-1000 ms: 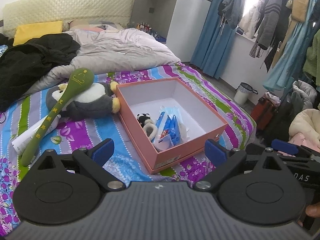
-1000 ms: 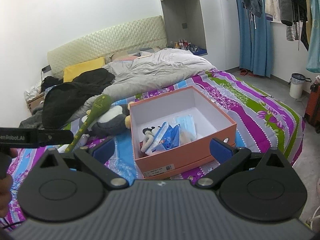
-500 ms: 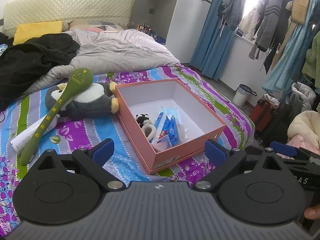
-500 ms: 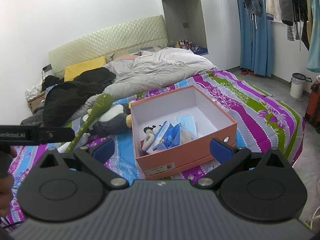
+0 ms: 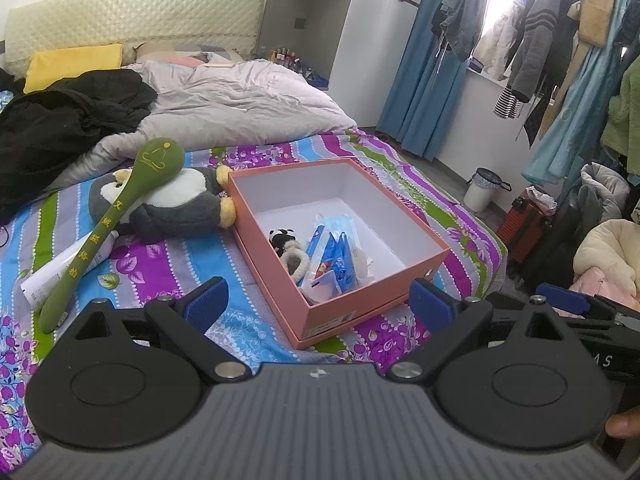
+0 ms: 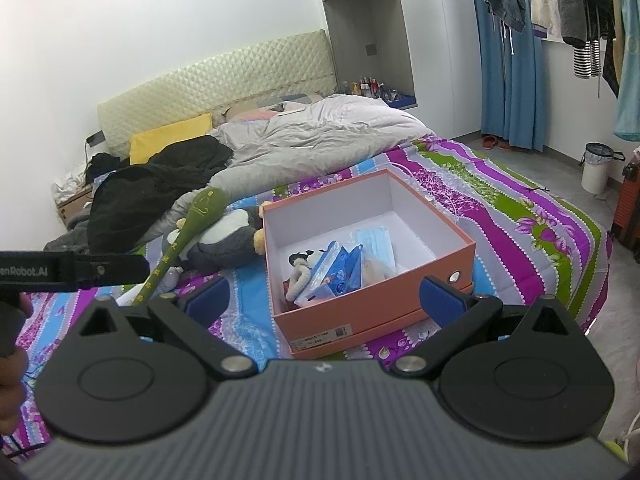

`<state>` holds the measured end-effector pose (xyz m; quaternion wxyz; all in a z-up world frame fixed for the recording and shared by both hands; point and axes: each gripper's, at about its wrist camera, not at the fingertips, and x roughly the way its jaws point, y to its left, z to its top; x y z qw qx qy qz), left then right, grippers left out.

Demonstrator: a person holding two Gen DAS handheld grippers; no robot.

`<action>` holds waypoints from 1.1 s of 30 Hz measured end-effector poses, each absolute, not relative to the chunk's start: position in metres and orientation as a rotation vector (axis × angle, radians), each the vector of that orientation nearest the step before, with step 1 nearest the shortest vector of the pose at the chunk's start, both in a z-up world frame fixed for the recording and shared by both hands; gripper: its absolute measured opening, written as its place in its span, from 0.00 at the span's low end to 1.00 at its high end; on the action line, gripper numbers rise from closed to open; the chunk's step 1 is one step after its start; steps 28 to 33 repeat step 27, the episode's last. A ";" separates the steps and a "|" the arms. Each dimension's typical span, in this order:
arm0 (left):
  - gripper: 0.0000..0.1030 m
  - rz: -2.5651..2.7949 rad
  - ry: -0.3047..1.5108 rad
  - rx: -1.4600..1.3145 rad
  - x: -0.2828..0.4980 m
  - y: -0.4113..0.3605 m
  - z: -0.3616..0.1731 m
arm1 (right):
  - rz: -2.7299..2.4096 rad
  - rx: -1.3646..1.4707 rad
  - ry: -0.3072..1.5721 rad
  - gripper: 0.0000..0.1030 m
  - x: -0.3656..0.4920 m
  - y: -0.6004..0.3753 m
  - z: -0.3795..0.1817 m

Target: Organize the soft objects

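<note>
Lying against box [image 5: 372, 276] left wall: penguin [image 5: 176, 208], green stick [image 5: 116, 216] across it; tube [image 5: 60, 276] partly hidden. Both grippers [image 5: 318, 300] [image 6: 326, 296] spread, empty.

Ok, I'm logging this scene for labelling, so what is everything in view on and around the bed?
box: 1, orange, open, on the bedsheet
masks: a few, blue, inside the box
small plush: 1, black and white, inside the box
penguin plush: 1, grey and white, left of the box, touching it
massage stick: 1, green, lying across the penguin plush
tube: 1, white, under the stick
duvet: 1, grey, far end of the bed
coat: 1, black, on the duvet
pillow: 1, yellow, by the headboard
bin: 1, white, on the floor
left gripper: jaws open, empty
right gripper: jaws open, empty
</note>
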<state>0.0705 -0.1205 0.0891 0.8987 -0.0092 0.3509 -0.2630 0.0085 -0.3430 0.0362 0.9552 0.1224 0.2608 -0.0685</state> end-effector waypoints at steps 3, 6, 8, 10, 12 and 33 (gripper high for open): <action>0.96 -0.545 0.728 -0.020 0.071 -0.121 0.089 | -0.137 0.250 0.530 1.00 0.010 -0.344 0.035; 0.96 -0.544 0.728 -0.020 0.070 -0.120 0.089 | -0.139 0.248 0.529 1.00 0.010 -0.344 0.035; 0.96 -0.546 0.725 -0.021 0.070 -0.121 0.089 | -0.139 0.249 0.530 1.00 0.010 -0.344 0.035; 0.96 -0.546 0.726 -0.021 0.070 -0.120 0.089 | -0.137 0.247 0.529 1.00 0.010 -0.344 0.035; 0.96 -0.545 0.726 -0.023 0.070 -0.120 0.089 | -0.135 0.246 0.528 1.00 0.009 -0.344 0.035; 0.96 -0.551 0.725 -0.026 0.069 -0.117 0.085 | -0.132 0.241 0.530 1.00 0.009 -0.342 0.034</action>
